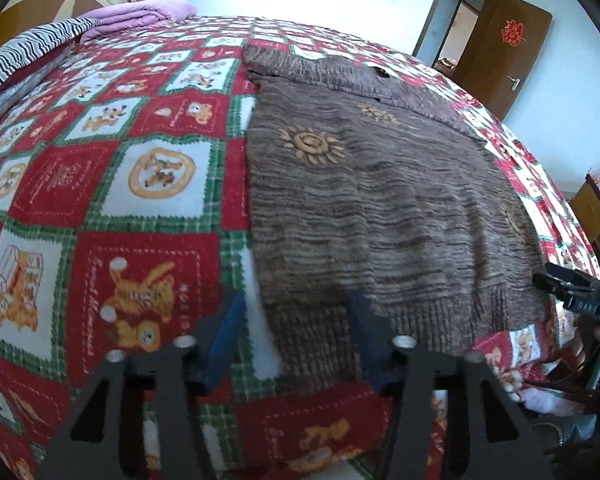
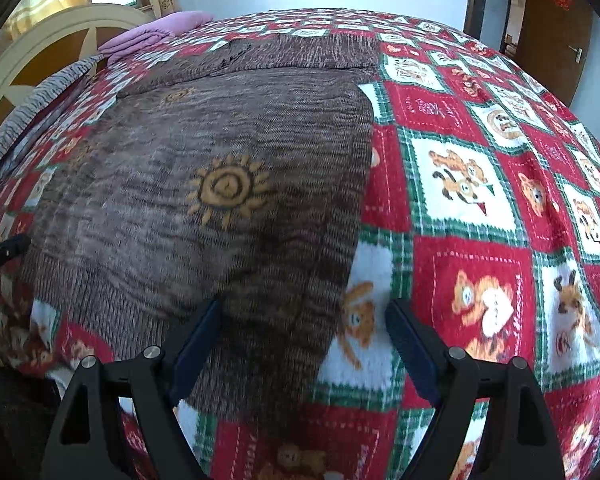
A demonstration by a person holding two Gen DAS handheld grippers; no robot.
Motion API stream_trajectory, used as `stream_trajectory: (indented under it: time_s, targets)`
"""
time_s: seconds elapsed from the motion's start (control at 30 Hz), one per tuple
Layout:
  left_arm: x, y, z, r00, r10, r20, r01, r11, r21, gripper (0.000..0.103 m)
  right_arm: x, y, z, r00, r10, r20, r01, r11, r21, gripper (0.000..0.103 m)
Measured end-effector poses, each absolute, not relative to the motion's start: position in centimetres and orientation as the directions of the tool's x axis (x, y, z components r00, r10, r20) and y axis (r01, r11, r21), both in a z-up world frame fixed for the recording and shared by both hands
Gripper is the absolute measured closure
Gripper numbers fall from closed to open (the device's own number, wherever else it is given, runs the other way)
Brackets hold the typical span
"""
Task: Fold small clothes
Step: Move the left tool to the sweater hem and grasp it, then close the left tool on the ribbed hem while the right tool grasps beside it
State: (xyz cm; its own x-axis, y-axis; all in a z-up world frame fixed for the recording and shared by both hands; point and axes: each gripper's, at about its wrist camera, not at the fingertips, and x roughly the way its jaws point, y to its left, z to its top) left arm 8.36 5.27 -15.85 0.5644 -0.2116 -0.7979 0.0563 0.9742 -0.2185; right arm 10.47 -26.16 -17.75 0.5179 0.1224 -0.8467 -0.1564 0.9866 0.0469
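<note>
A brown knitted sweater (image 1: pixel 380 200) with orange sun motifs lies flat on the red, white and green bear-patterned blanket (image 1: pixel 100 184). My left gripper (image 1: pixel 298 312) hovers at the sweater's near left corner. Its jaws stand apart, with the ribbed hem strip between them; the left finger is over the blanket and the right finger over the knit, neither pad pressing. In the right wrist view, my right gripper (image 2: pixel 304 320) is open over the near right edge of the sweater (image 2: pixel 200 160), which runs between its fingers. Each gripper shows at the edge of the other's view.
A folded purple cover (image 1: pixel 140 16) and a zebra-striped pillow (image 1: pixel 32 48) lie at the far left by the cream headboard (image 2: pixel 40 52). A brown door (image 1: pixel 504 52) stands open at the far right. The near edge of the bed drops away below the grippers.
</note>
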Motion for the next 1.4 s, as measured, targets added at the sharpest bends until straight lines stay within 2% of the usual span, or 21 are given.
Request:
stream_trajectory:
  time_s: [0.03,0.33,0.4,0.47,0.5,0.6,0.7,0.83,0.9,0.97,1.0,1.03,1.07,1.13,1.23,1.4]
  targets:
    - [8.3,5.0,-15.9,0.556,-0.220,-0.801,0.064,0.973,-0.222,0.067,10.2,-26.2,-17.8,0.519,0.123,-0.846,-0.158,0.986,0.046,0.018]
    - [7.8,4.8,-16.2,0.544,-0.196,-0.816,0.061,0.979,-0.194,0.068,8.2,-26.6,-18.2,0.512,0.128,-0.849,-0.164,0.985,0.049,0.018]
    - [7.7,4.8,-16.2,0.545,-0.197,-0.815,0.062,0.979,-0.195,0.074,7.8,-26.6,-18.2,0.513,0.127,-0.849,-0.171,0.984,0.045,0.018]
    - [7.6,4.9,-16.0,0.543,-0.219,-0.810,0.076,0.974,-0.213,0.095,7.7,-26.7,-18.1,0.507,0.140,-0.851,-0.167,0.984,0.062,0.018]
    - [7.6,4.9,-15.9,0.543,-0.227,-0.809,0.082,0.972,-0.219,0.095,7.5,-26.8,-18.0,0.503,0.152,-0.851,-0.168,0.983,0.076,0.019]
    - [7.5,5.1,-15.7,0.556,-0.228,-0.799,0.086,0.972,-0.218,0.095,7.1,-26.7,-17.8,0.500,0.170,-0.849,-0.176,0.980,0.093,0.035]
    - [7.8,5.3,-16.2,0.547,-0.232,-0.804,0.073,0.970,-0.230,0.093,7.0,-26.6,-18.0,0.498,0.170,-0.850,-0.177,0.980,0.092,0.036]
    - [7.9,5.6,-16.3,0.549,-0.231,-0.803,0.052,0.969,-0.244,0.080,6.5,-25.8,-17.8,0.490,0.205,-0.847,-0.204,0.972,0.117,0.044]
    - [7.9,5.5,-16.4,0.548,-0.234,-0.803,0.052,0.968,-0.247,0.079,6.3,-25.1,-18.0,0.489,0.191,-0.851,-0.224,0.970,0.089,0.045]
    - [7.9,5.3,-16.5,0.548,-0.239,-0.801,0.064,0.967,-0.245,0.074,6.2,-24.9,-18.1,0.494,0.177,-0.851,-0.230,0.971,0.069,0.059]
    - [7.9,5.2,-16.5,0.551,-0.235,-0.800,0.067,0.969,-0.238,0.074,6.2,-25.2,-18.0,0.496,0.182,-0.849,-0.224,0.972,0.078,0.077]
    - [7.8,5.1,-16.4,0.555,-0.233,-0.799,0.079,0.970,-0.228,0.085,6.4,-25.8,-17.7,0.494,0.209,-0.844,-0.221,0.969,0.111,0.098]
    - [7.7,5.1,-16.0,0.556,-0.244,-0.795,0.105,0.969,-0.224,0.096,6.5,-26.4,-17.3,0.493,0.242,-0.836,-0.218,0.964,0.151,0.098]
    - [7.5,5.4,-15.2,0.577,-0.252,-0.777,0.114,0.967,-0.229,0.096,6.3,-27.8,-15.8,0.516,0.308,-0.799,-0.209,0.950,0.232,0.098]
    - [7.3,6.2,-13.8,0.612,-0.261,-0.747,0.127,0.964,-0.233,0.096,5.6,-28.8,-14.0,0.560,0.326,-0.762,-0.213,0.945,0.248,0.098]
    - [7.5,6.6,-14.1,0.593,-0.268,-0.759,0.124,0.962,-0.243,0.096,5.6,-29.9,-15.2,0.524,0.369,-0.768,-0.179,0.929,0.324,0.098]
